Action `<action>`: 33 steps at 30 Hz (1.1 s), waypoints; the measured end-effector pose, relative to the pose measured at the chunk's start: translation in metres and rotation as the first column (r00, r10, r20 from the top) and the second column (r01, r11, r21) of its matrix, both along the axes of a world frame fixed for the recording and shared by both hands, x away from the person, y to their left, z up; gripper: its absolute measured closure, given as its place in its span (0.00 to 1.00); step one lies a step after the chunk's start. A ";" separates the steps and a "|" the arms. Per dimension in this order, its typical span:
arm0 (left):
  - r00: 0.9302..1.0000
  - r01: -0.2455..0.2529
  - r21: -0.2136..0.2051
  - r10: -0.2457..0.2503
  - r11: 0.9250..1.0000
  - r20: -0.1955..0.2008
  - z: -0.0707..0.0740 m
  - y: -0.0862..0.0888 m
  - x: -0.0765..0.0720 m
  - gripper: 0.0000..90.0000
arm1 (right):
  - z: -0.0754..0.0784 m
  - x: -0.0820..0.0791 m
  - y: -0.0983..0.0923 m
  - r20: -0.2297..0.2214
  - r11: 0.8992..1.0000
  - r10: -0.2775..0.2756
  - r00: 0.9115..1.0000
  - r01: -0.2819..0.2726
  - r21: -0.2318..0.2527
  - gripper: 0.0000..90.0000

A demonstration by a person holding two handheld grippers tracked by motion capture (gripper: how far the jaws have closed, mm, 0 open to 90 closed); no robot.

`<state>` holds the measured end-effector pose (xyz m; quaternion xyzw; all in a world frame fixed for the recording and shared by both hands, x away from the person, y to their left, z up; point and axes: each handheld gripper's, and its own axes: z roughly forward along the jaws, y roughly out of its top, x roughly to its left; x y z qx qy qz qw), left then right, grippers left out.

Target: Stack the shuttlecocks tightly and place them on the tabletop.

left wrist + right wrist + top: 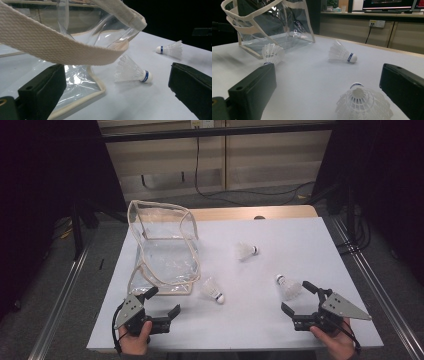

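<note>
A clear plastic bag (162,245) with cream webbing trim stands open on the left of the white table (295,240). Three white shuttlecocks lie on the table: one mid-table (246,251), one by the bag's front corner (212,290), one at the front right (289,287). My left gripper (164,301) is open just in front of the bag. In the left gripper view the bag strap (50,45) hangs above the jaws and the nearest shuttlecock (130,71) lies ahead. My right gripper (295,296) is open, and the front-right shuttlecock (363,103) lies between its jaws, untouched.
The table's front edge runs just under both hands. A wooden strip (250,213) borders the far edge. Metal rails (65,290) flank the table on the floor, and cables (240,195) trail behind it. Cabinets and a monitor (387,3) stand beyond.
</note>
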<state>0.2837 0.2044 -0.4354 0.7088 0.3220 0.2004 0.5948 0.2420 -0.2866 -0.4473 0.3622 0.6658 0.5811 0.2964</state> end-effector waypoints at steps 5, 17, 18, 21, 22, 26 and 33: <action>1.000 0.002 -0.013 -0.002 1.000 -0.011 0.000 -0.006 0.000 0.02 | 0.000 0.000 0.000 0.000 1.000 0.000 1.000 0.000 0.004 0.00; 1.000 0.007 -0.012 -0.007 1.000 -0.026 0.001 -0.015 0.000 0.01 | 0.000 0.000 0.001 -0.004 1.000 0.004 1.000 -0.004 0.002 0.00; 1.000 0.007 -0.012 -0.007 1.000 -0.026 0.001 -0.015 0.000 0.01 | 0.000 0.000 0.001 -0.004 1.000 0.004 1.000 -0.004 0.002 0.00; 1.000 0.013 -0.007 -0.013 1.000 -0.024 0.001 -0.017 0.000 0.01 | 0.000 0.000 0.001 -0.005 1.000 0.005 1.000 -0.005 0.002 0.00; 1.000 0.011 -0.018 -0.012 1.000 -0.029 0.001 -0.018 0.000 0.01 | 0.000 0.000 0.001 -0.004 1.000 0.005 1.000 -0.005 0.002 0.00; 0.999 0.025 -0.002 -0.025 1.000 -0.031 0.001 -0.020 0.000 0.01 | 0.000 0.001 0.001 -0.003 1.000 0.004 1.000 -0.004 0.003 0.00; 0.999 0.032 -0.002 -0.032 0.999 -0.035 0.000 -0.023 0.001 0.01 | 0.000 0.000 0.001 -0.005 1.000 0.008 1.000 -0.008 0.004 0.00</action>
